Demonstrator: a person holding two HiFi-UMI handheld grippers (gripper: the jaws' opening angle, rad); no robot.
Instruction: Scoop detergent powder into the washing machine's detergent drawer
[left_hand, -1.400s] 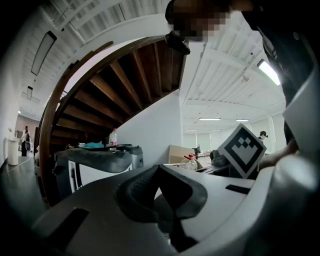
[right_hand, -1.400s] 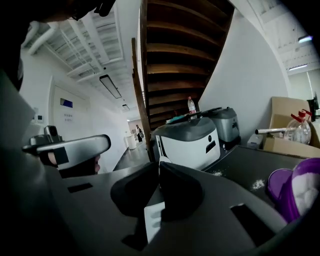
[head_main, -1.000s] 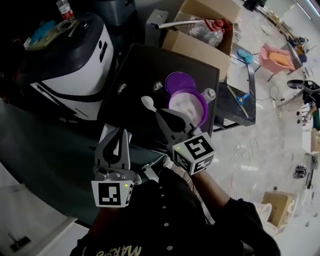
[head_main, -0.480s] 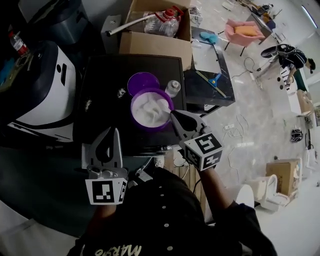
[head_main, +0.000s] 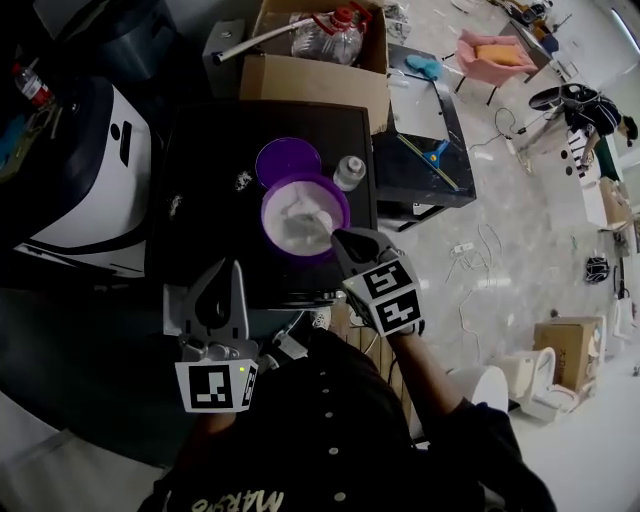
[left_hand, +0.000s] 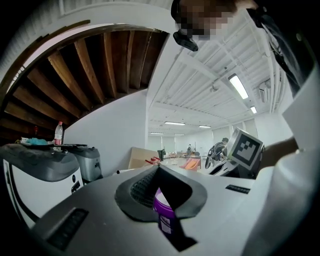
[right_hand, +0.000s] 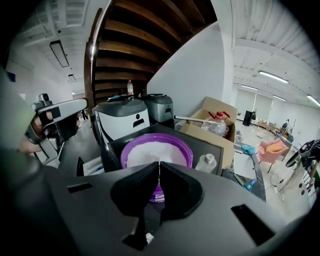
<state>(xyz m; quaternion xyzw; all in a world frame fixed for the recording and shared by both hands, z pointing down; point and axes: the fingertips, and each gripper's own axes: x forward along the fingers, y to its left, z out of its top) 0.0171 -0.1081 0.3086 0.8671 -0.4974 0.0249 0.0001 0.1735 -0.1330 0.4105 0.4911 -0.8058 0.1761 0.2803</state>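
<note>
Counted on the black table (head_main: 205, 150): one purple tub (head_main: 267, 212) of white detergent powder (head_main: 298, 220), one purple lid (head_main: 287, 160) just behind it, one small white bottle (head_main: 348, 172) beside both. Two grippers, one marker cube each. Right gripper (head_main: 336, 238) clenched on a thin white scoop (right_hand: 159, 171) (only an edge between the pads), tips over the tub's near rim. Left gripper (head_main: 236, 268) pressed closed on nothing, near the table's front edge. One white machine (head_main: 80, 190) at left. Tub label unreadable; "MAR" readable on the dark shirt (head_main: 320, 430).
</note>
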